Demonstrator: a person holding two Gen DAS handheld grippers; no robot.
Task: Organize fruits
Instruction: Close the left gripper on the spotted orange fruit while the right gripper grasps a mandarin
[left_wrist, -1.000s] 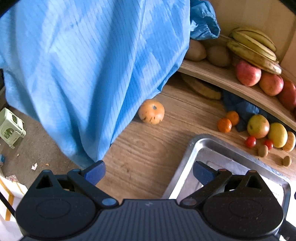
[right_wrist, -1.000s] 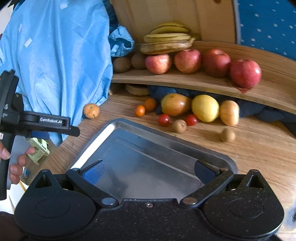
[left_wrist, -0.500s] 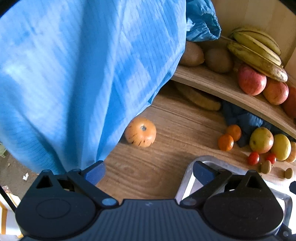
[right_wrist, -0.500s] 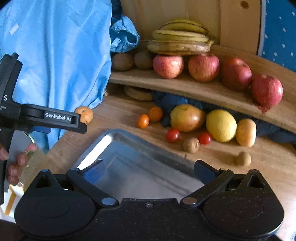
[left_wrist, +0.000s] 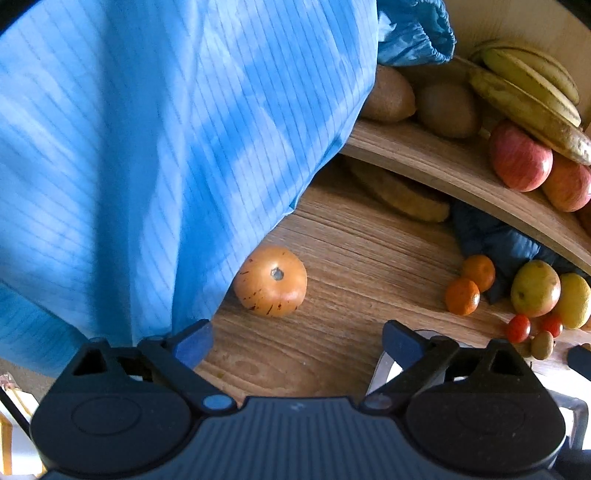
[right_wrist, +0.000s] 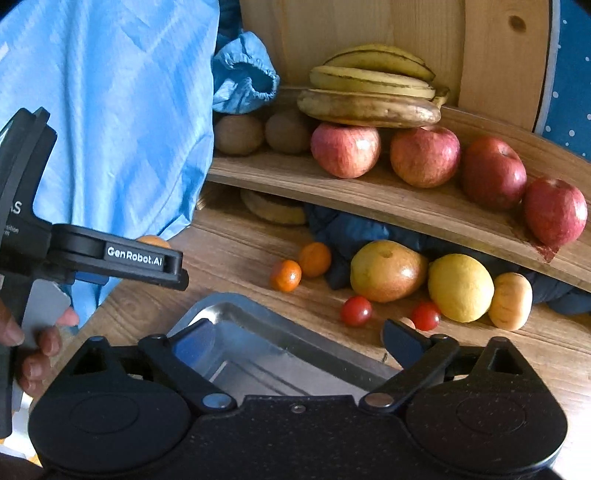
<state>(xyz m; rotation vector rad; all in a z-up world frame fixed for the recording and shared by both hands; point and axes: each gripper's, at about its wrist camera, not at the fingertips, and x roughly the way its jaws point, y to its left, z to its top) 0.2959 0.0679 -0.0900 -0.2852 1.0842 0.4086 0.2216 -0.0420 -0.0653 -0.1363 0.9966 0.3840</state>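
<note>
1. Left gripper (left_wrist: 297, 338) and right gripper (right_wrist: 297, 334): jaws wide, just narrowing slightly, nothing between them.
2. Metal tray (right_wrist: 236, 314) on bench (left_wrist: 351, 258) under right gripper.
3. Spotted orange fruit (left_wrist: 271, 280) ahead of left gripper, touching blue cloth (left_wrist: 166, 147).
4. Tomatoes (right_wrist: 355, 311), tangerines (right_wrist: 285, 275) beyond tray.
5. Apples (right_wrist: 345, 149), bananas (right_wrist: 369, 88) on shelf (right_wrist: 369, 192).

Both tongs advanced toward the fruit: the spotted orange fruit (left_wrist: 270, 281) came to lie just ahead of the left gripper (left_wrist: 297, 341), the cherry tomatoes (right_wrist: 355, 311) just ahead of the right gripper (right_wrist: 298, 338); both jaws narrowed slightly, nothing between them.
</note>
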